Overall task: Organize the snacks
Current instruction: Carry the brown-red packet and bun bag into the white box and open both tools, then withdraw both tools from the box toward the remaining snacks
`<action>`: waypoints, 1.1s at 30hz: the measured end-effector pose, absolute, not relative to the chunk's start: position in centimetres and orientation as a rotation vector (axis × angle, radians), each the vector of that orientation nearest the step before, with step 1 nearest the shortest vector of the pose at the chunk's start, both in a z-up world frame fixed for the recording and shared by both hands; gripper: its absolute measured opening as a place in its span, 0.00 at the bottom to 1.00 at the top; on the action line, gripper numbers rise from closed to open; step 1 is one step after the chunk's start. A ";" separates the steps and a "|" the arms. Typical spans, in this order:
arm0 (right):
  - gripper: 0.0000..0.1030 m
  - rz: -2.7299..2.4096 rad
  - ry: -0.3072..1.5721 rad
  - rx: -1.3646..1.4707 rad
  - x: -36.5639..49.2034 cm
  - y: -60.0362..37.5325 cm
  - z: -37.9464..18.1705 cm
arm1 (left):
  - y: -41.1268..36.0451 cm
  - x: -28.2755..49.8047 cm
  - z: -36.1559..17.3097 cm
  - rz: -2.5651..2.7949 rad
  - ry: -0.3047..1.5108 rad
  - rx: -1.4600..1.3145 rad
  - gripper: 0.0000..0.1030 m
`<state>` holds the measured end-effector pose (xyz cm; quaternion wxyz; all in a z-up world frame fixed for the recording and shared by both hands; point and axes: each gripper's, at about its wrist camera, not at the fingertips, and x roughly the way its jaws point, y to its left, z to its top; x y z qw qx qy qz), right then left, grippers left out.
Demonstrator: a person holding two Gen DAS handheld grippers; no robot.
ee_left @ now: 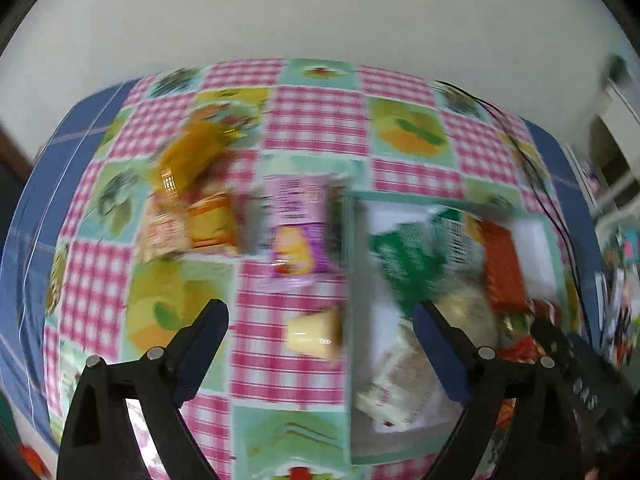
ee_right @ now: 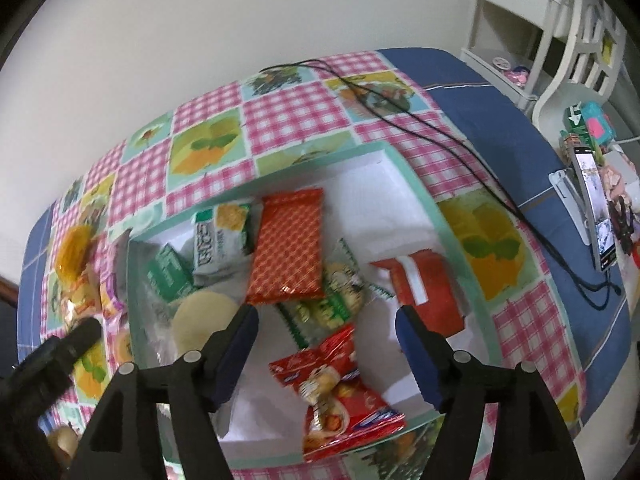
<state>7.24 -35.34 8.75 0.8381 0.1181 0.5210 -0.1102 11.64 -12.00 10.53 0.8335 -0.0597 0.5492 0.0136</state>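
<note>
We see both claws spread apart, empty: left claw (ee_left: 320,312) over loose snacks (ee_left: 294,228) (blurred) on tablecloth (ee_left: 316,120); right claw (ee_right: 326,318) above box (ee_right: 404,172) holding packets (ee_right: 290,246).

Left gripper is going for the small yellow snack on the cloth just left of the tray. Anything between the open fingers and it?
Nothing visible. The left gripper is open and empty, and the small yellow snack lies on bare checked tablecloth between the fingertips. The tray wall runs close along its right side, so the right finger has little room there.
</note>
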 end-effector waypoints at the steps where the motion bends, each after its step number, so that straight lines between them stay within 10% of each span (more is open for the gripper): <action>1: 0.74 -0.228 1.106 0.242 7.2 -35.0 8.7 | -11.2 11.6 10.4 0.045 1.166 -0.142 0.91; 16: 1.00 -0.121 1.088 0.151 6.2 -29.1 8.9 | -4.6 10.5 10.7 0.169 1.167 -0.239 0.92; 33: 1.00 -0.026 0.994 0.211 3.8 -25.9 10.3 | -1.9 7.5 11.6 0.173 1.144 -0.268 0.92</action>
